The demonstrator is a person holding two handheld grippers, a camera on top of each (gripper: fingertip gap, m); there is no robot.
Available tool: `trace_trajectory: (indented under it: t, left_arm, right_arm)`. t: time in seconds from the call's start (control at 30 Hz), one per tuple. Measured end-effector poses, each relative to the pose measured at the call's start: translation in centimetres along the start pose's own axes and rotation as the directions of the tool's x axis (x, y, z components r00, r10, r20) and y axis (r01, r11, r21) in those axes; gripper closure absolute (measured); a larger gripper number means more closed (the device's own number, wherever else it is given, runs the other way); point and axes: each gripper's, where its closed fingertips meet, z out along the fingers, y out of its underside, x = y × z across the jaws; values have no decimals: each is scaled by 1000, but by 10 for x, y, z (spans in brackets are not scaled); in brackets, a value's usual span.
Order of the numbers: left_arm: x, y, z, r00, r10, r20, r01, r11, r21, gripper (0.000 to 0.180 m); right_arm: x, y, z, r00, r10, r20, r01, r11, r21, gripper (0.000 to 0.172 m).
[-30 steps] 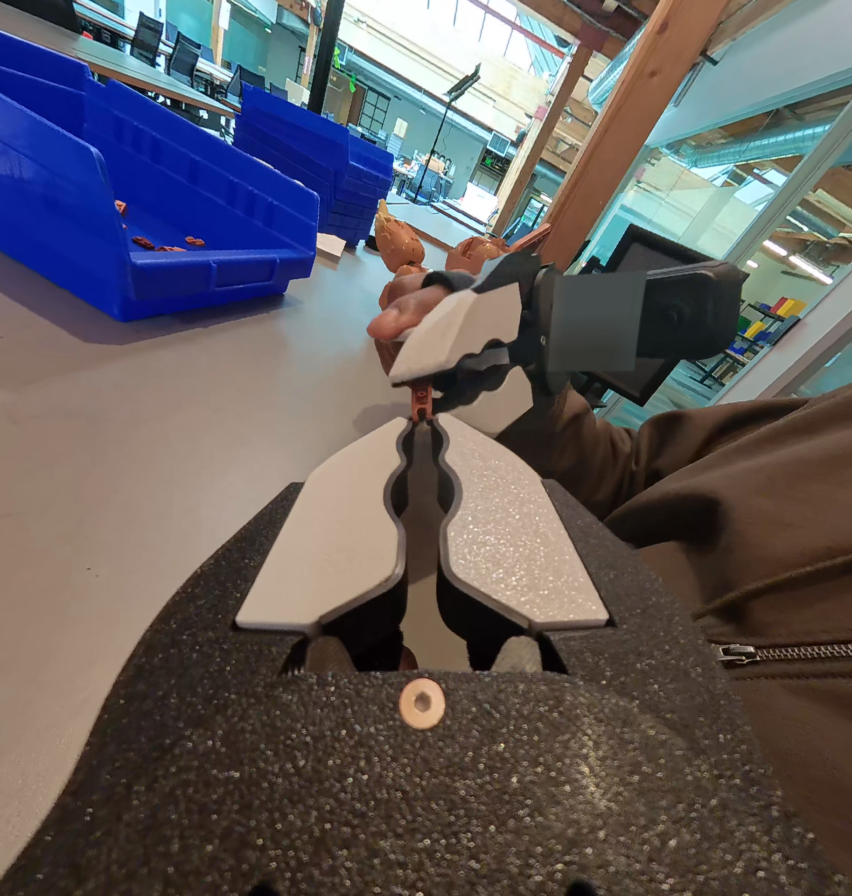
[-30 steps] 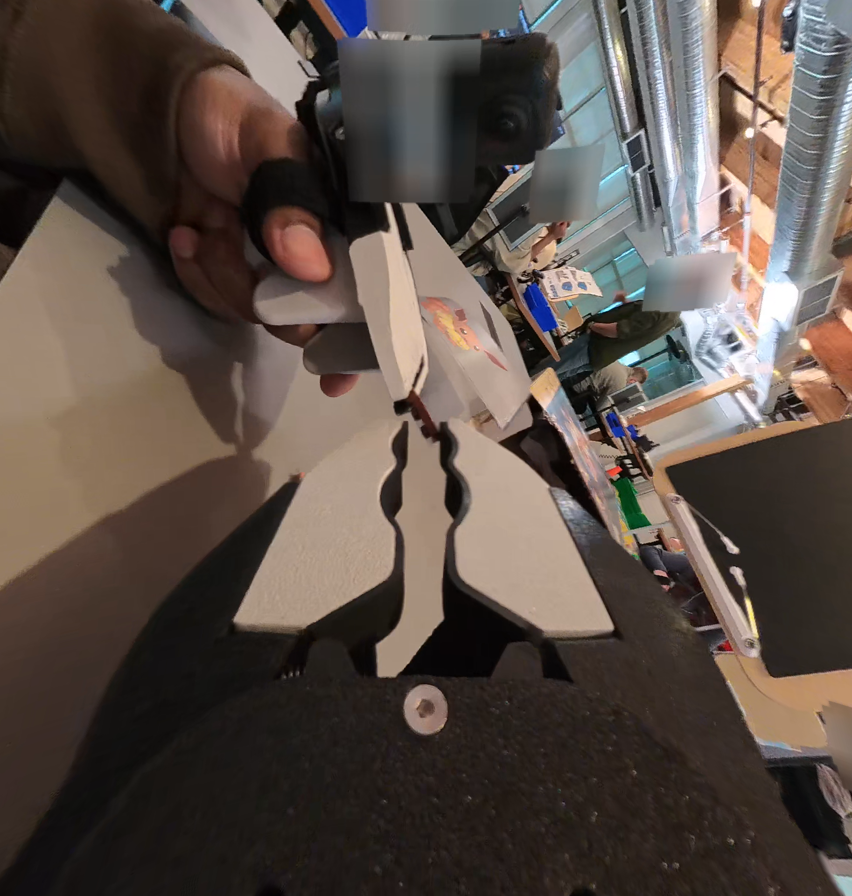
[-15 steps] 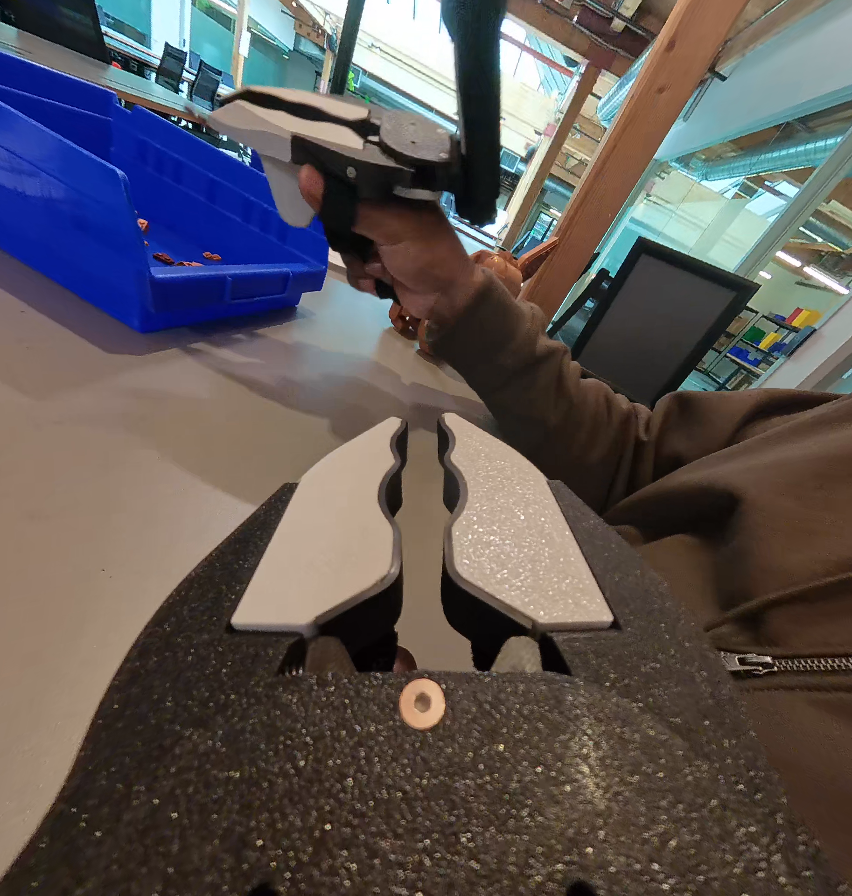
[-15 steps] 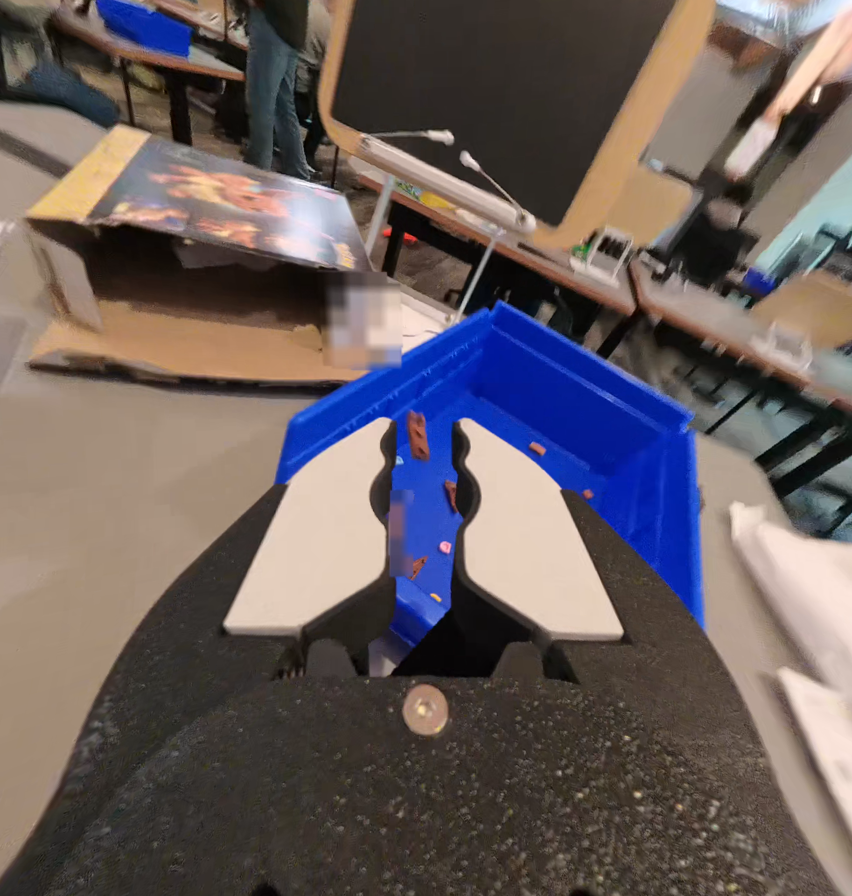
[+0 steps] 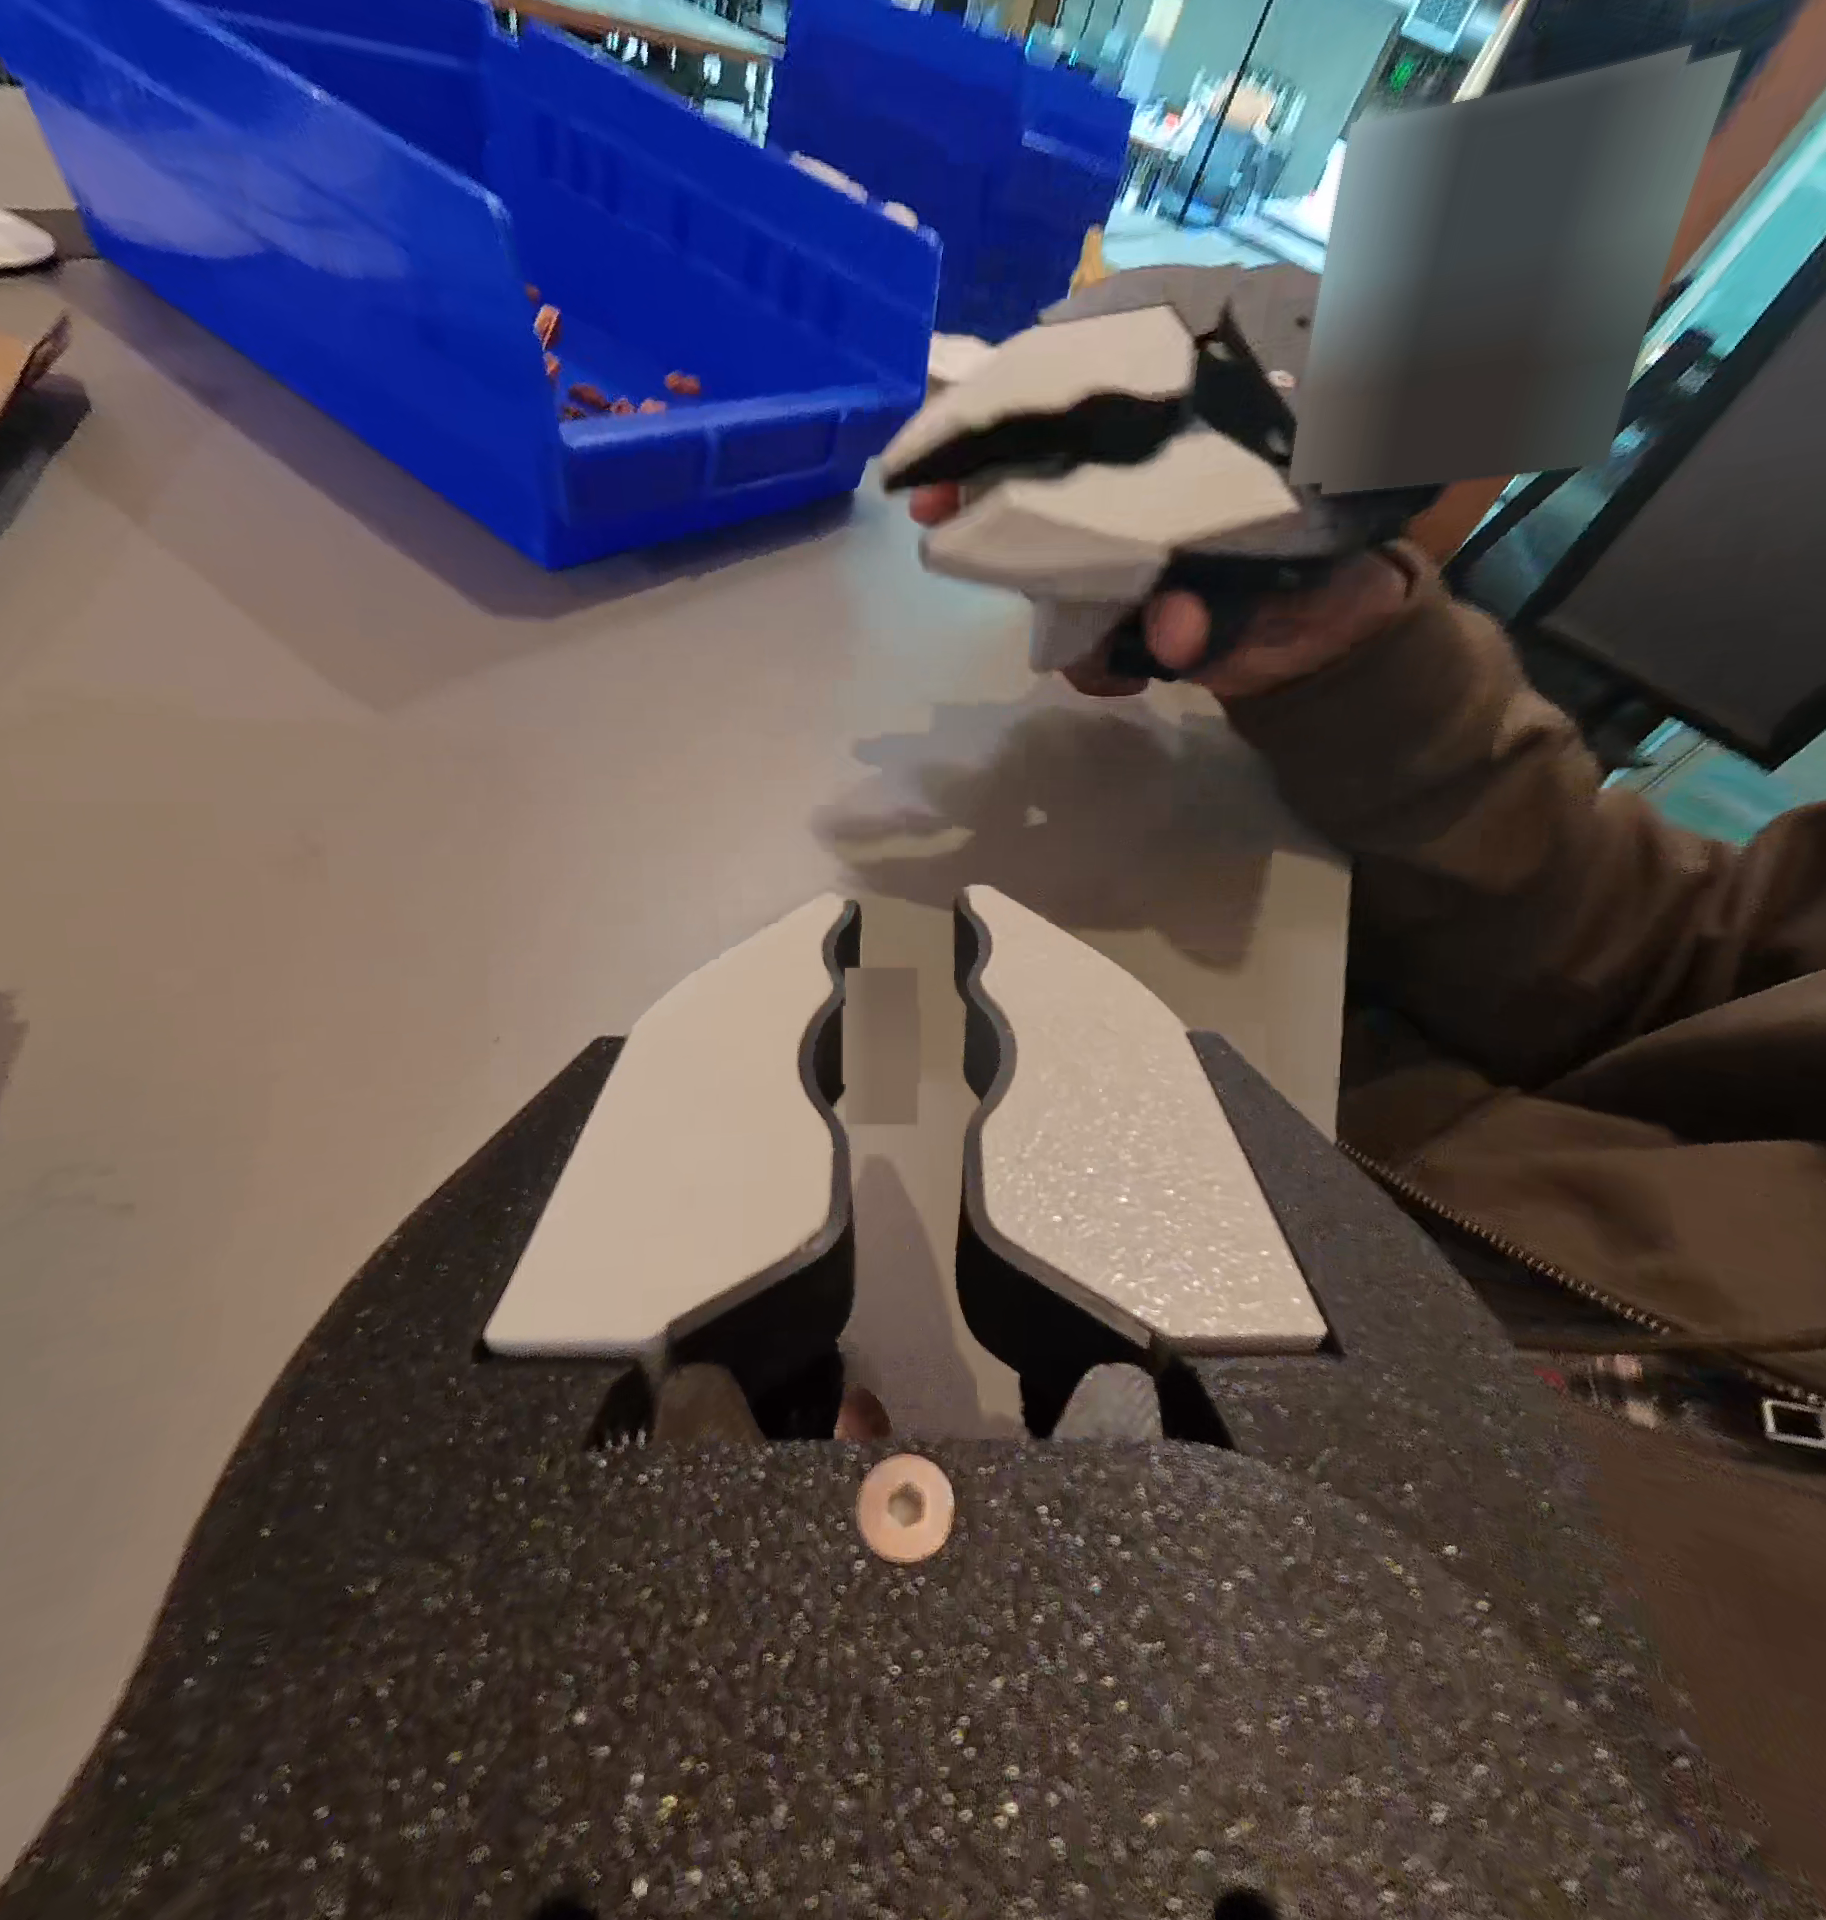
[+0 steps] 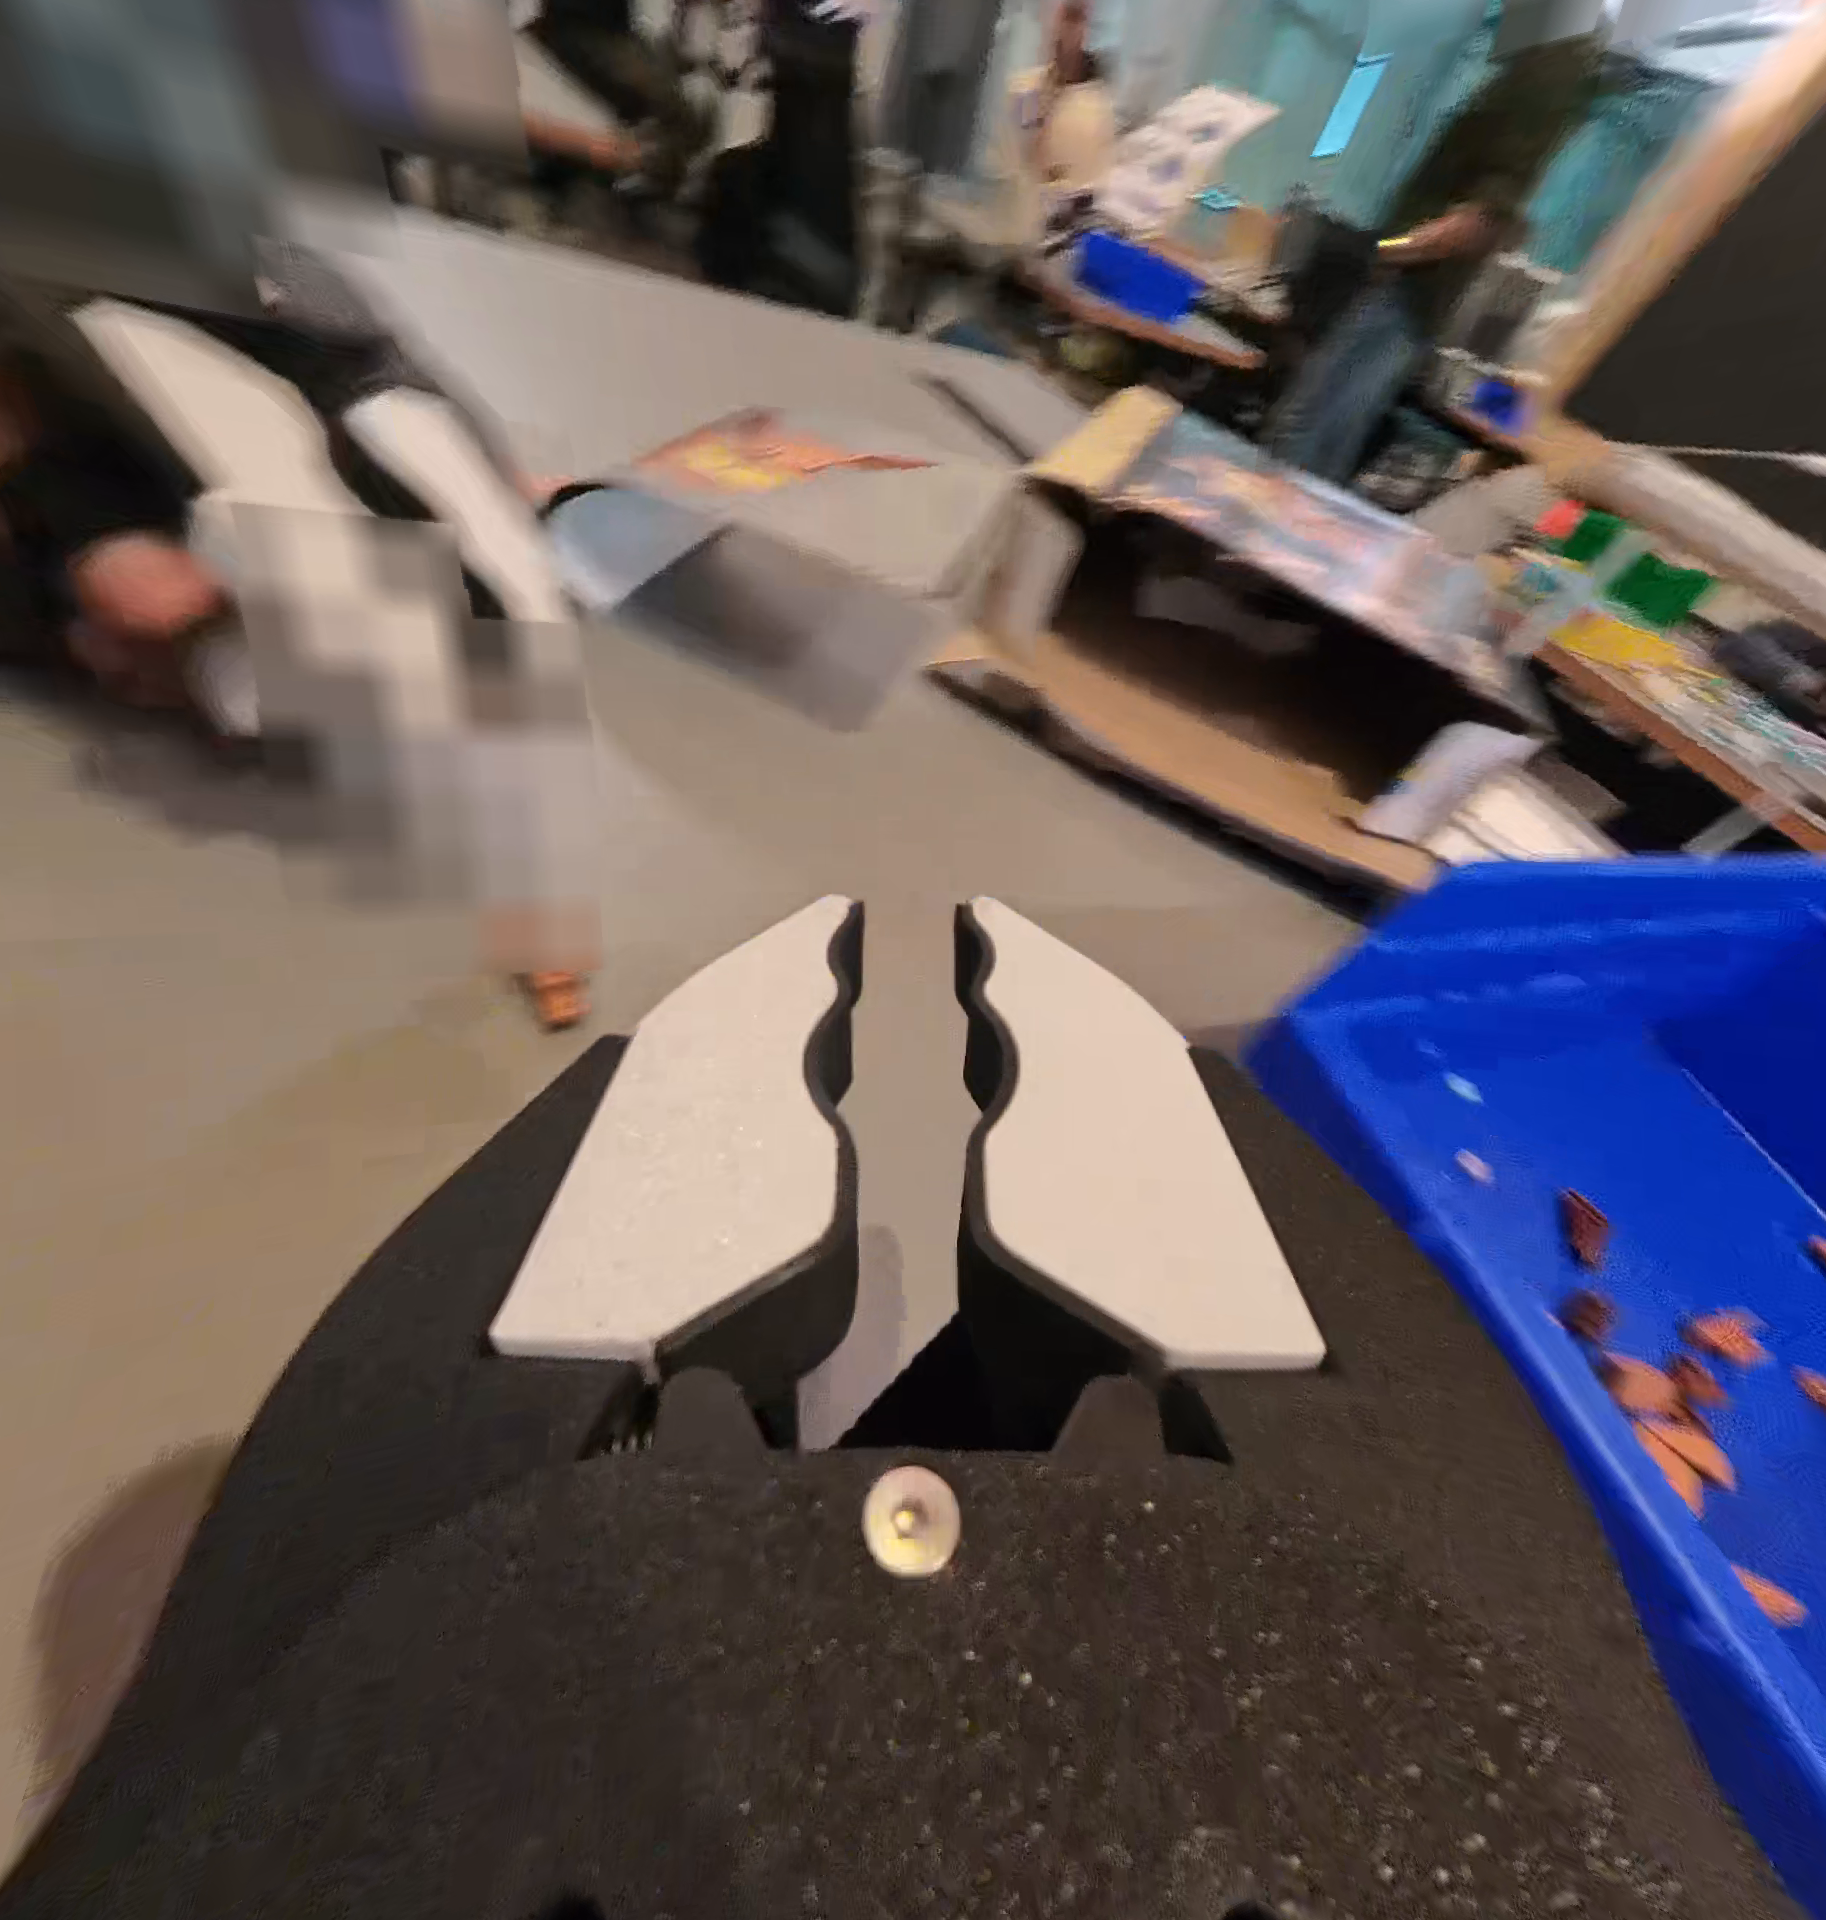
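Two grippers, both bare right now.

Left wrist view: your left gripper has its fingers a narrow slot apart, nothing between them, only grey table showing through. A second ago its tips met the right gripper's tips on a small brown piece; that hand-off is over and the slot has widened since. Your right gripper hangs above the table, far right, in your hand, with a brown sleeve behind it. Its fingers are slightly parted and I see nothing in them. The blue bin sits far left with brown pieces on its floor.

Right wrist view (blurred, so you're swinging): the right gripper's fingers are a little apart and empty over bare table. Half a second ago it pointed into the bin with a brown piece loose between its open fingers; now the bin is off to the near right, its wall just beside the right finger, and the pieces are scattered inside. So that piece reads as dropped in. One lone brown piece lies on the table just left of the fingertips, untouched. The left gripper is a blur at far left, a cardboard box farther off.
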Motion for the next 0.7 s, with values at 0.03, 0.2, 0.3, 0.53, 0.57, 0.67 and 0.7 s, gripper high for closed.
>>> trace_trajectory:
  t: [0.03, 0.2, 0.3, 0.53, 0.57, 0.67, 0.7]
  left_arm:
    - [-1, 3, 0, 1000, 4, 6, -3, 1000, -22, 163]
    - [-3, 11, 2, 1000, -3, 4, 3, 997, -81, 162]
    - [-3, 13, 3, 1000, -4, 6, 5, 995, -97, 162]
    - [-4, 12, 3, 1000, -14, 7, 14, 995, -96, 162]
    - [-4, 12, 3, 1000, -15, 8, 15, 995, -96, 162]
    - [-7, 10, 2, 999, -31, 16, 32, 996, -80, 162]
    - [-8, 9, 1, 999, -42, 21, 44, 997, -69, 162]
  right_arm:
    - [-19, 3, 6, 997, -37, 63, 39, 999, -25, 155]
    - [-73, 32, 32, 960, -71, 270, 131, 969, -210, 151]
    - [-81, 31, 37, 949, -19, 313, 98, 966, -238, 151]
    - [-99, 46, 44, 920, 39, 389, 119, 920, -374, 160]
    - [-99, 46, 45, 922, 48, 383, 110, 918, -381, 160]
    - [-93, 44, 46, 933, 80, 352, 63, 924, -377, 160]
    - [-88, 39, 46, 939, 101, 328, 22, 937, -350, 160]
